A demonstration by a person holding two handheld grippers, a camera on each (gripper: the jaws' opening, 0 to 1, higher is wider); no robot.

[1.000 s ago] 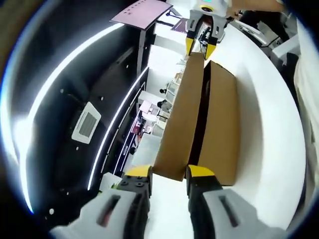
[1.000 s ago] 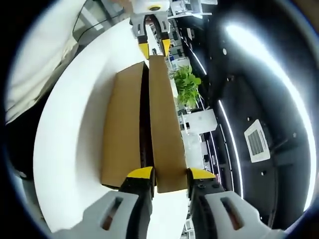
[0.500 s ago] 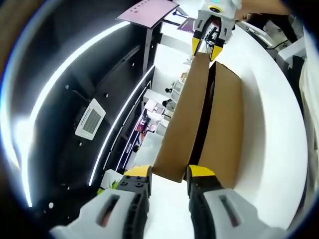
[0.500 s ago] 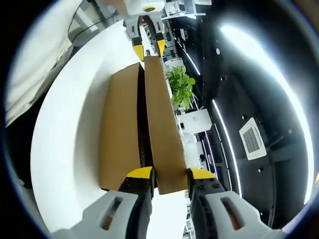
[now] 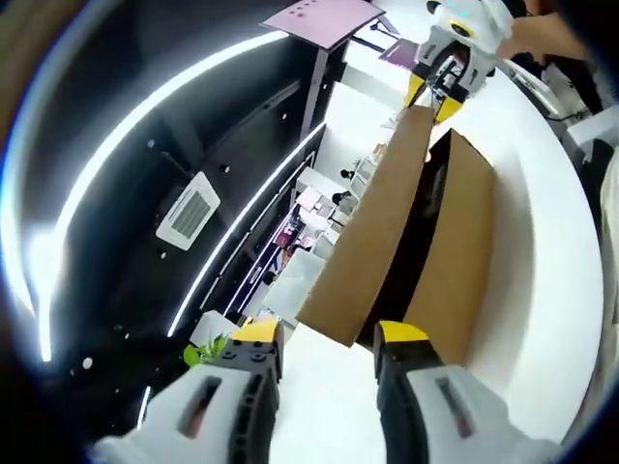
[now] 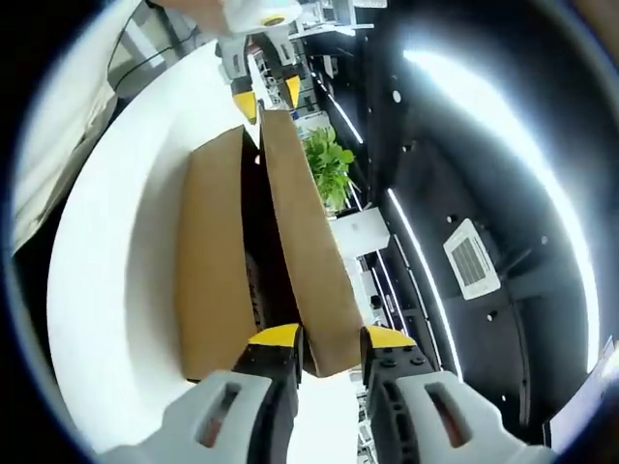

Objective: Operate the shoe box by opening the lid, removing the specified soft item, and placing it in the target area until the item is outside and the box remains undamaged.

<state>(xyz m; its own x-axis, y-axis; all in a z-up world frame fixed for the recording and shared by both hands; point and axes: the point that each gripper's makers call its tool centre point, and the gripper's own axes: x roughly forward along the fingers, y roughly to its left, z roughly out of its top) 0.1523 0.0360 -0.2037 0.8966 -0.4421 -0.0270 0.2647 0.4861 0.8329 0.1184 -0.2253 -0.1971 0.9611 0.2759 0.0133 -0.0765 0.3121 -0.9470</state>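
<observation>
1. We are holding the shoe box's lid (image 5: 372, 256) at both short ends. The left gripper (image 5: 329, 338) has the near edge between its yellow-tipped jaws in the left gripper view, and the right gripper (image 6: 319, 340) has the opposite end in the right gripper view.
2. Both pairs of jaws are standing narrow, closed on the thin cardboard edge of the lid. In the left gripper view we are also seeing the right gripper at the far end; in the right gripper view the left gripper is at the far end.
3. The shoe box (image 5: 459, 256) is resting on the white table (image 5: 542, 232). Its long axis runs straight away from each gripper toward the other.
4. The lid is tilting up along one long side, with a dark gap between it and the box body (image 6: 208, 261).
5. We cannot make out the soft item in that shadowed gap.
6. The relation that matters, we judge, is that the lid's length spans between the two grippers. Both ends need to rise evenly or the cardboard could twist.
7. Neither hand is nearer the opening; each sits at its own end.
</observation>
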